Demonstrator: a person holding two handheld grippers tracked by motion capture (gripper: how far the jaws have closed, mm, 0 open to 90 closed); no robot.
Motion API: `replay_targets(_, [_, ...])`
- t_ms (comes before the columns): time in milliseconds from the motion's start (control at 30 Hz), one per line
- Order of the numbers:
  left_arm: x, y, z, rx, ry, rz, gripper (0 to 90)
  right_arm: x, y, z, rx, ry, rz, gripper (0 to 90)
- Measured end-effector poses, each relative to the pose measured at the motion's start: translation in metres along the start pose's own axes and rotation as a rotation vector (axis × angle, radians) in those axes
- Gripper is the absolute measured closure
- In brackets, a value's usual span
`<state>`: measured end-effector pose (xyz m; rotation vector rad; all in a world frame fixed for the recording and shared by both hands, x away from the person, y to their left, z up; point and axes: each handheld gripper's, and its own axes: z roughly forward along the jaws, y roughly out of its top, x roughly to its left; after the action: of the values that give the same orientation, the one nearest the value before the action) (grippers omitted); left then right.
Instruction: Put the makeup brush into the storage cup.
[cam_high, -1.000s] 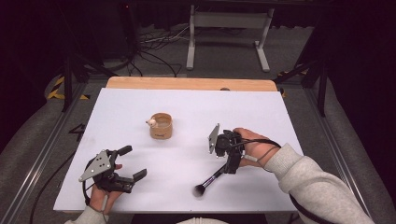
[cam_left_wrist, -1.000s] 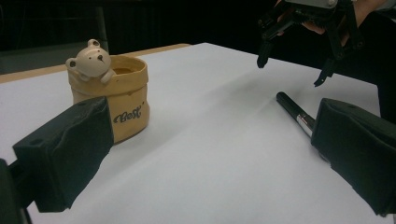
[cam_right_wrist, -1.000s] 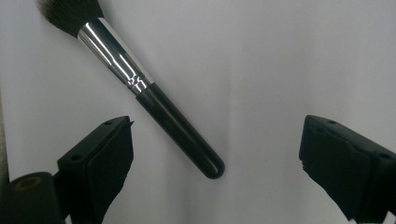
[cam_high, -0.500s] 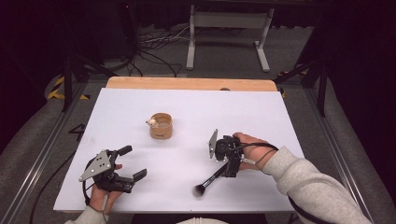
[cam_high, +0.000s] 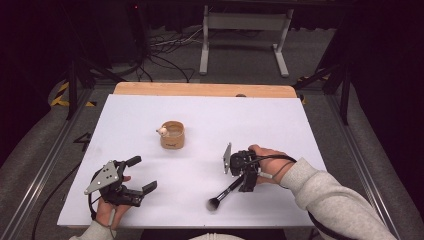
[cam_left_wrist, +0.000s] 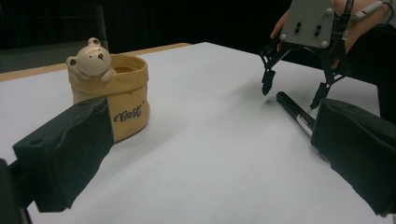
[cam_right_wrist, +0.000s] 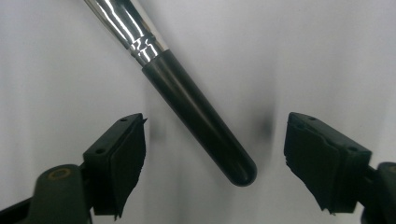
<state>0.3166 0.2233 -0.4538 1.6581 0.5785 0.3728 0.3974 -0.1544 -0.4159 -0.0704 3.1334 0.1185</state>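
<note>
Right gripper (cam_high: 246, 186) at lower right, jaws wide, straddles the makeup brush (cam_high: 227, 192) handle ungripped; left gripper (cam_high: 141, 174), lower left, gapes empty.

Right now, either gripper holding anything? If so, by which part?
Nothing held. Right gripper is open, jaws straddling the brush handle end without touching. Left gripper is open, empty.

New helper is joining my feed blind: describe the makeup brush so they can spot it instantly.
Start at the white table and go to its near right part, where the right gripper hangs with jaws open. The brush lies flat beneath it, its black handle end between the jaws. Unlike the tan bear cup, it is long and thin, with a silver ferrule and dark bristles.
</note>
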Motion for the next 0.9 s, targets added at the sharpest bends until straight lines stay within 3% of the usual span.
replay_targets(900, [0.002,-0.0009,-0.0006,-0.002,-0.006,-0.026,0.0,0.0008,0.0011,0.0025,0.03,0.027,-0.071,57.8])
